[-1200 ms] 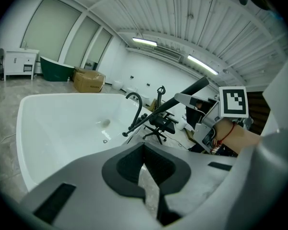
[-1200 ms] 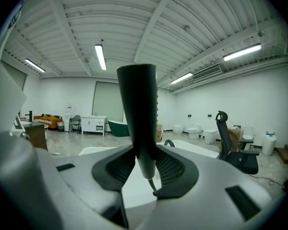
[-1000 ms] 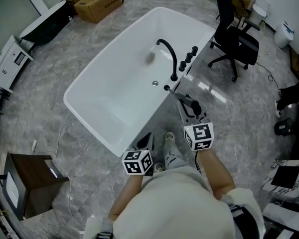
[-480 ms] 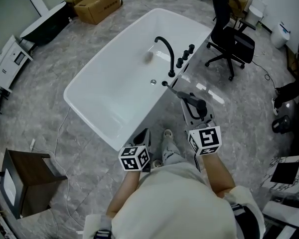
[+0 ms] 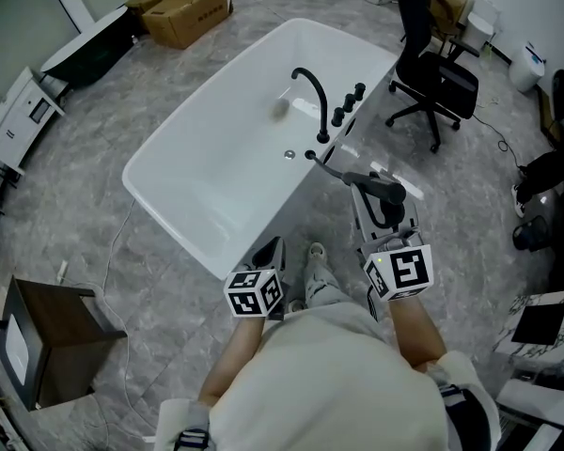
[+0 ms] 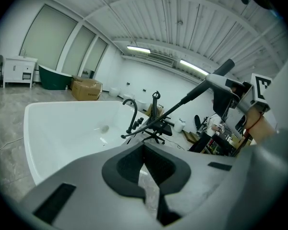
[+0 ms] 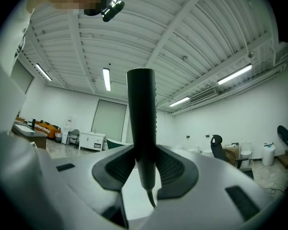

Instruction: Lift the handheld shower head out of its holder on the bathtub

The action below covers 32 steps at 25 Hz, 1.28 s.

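The black handheld shower head (image 5: 383,190) is off the white bathtub (image 5: 183,181), and my right gripper (image 5: 381,212) is shut on its handle beside the tub's near right rim. In the right gripper view the handle (image 7: 141,123) stands upright between the pads of the right gripper (image 7: 145,169). Its thin black hose (image 5: 331,170) runs back to the hole in the tub's rim (image 5: 311,158). From the left gripper view the shower head (image 6: 224,67) and hose (image 6: 168,111) slant above the tub. My left gripper (image 5: 269,255) hangs shut and empty by the tub's near corner.
A black curved faucet (image 5: 312,94) and black knobs (image 5: 344,111) stand on the tub's right rim. A black office chair (image 5: 434,73) is to the right, a cardboard box (image 5: 183,6) behind the tub, and a dark cabinet (image 5: 52,341) at the lower left.
The right gripper has risen and drawn back from the tub rim with the shower head, pulling the hose out longer. The left gripper has barely shifted.
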{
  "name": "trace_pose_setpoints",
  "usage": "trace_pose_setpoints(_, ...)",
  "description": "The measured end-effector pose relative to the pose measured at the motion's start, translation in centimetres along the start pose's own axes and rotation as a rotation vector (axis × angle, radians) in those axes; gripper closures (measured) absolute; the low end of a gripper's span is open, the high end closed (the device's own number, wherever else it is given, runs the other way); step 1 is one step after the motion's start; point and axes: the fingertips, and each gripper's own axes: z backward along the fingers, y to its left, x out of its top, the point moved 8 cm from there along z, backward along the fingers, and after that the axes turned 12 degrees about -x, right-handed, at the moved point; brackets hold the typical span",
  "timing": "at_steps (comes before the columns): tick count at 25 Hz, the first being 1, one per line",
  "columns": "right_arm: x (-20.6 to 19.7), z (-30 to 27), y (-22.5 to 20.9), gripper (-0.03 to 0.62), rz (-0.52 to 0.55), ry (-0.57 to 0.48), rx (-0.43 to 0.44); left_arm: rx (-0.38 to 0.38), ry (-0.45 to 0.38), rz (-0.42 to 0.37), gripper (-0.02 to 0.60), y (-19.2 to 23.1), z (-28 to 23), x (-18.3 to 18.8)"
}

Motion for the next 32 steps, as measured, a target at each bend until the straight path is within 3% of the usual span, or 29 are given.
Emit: trace_pose_setpoints(32, -0.1, -0.1, -0.5, 0.453, -0.031, 0.011, 0.030, 0.005, 0.010, 0.008, 0.561, -0.6, -0.4, -0.5)
